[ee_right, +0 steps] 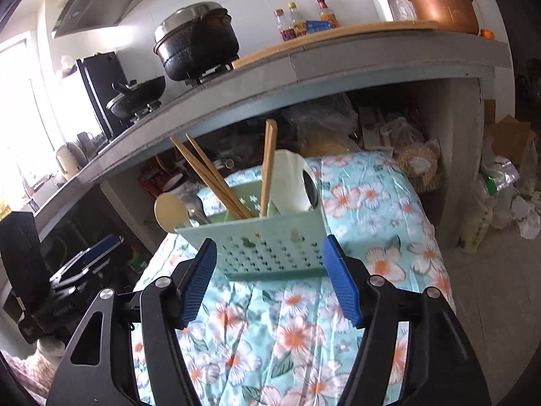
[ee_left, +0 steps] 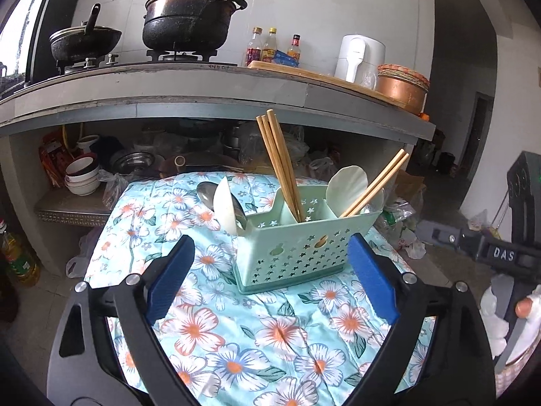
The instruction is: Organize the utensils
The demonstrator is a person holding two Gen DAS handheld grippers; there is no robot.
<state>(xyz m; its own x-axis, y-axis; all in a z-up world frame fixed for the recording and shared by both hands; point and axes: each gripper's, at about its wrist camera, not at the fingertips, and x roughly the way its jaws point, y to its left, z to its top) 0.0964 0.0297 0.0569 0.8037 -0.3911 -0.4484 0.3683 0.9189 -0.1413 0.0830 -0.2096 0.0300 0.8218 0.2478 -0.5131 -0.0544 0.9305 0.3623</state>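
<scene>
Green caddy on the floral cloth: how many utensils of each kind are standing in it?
Wooden chopsticks: 5
Pale spoons: 2
Metal spoons: 2
Total: 9

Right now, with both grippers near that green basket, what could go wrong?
1. The chopsticks lean far out of the caddy; a bump could flick them out.
2. The caddy sits on a soft, wrinkled cloth, so a push from the open left gripper or right gripper might tip it.
</scene>
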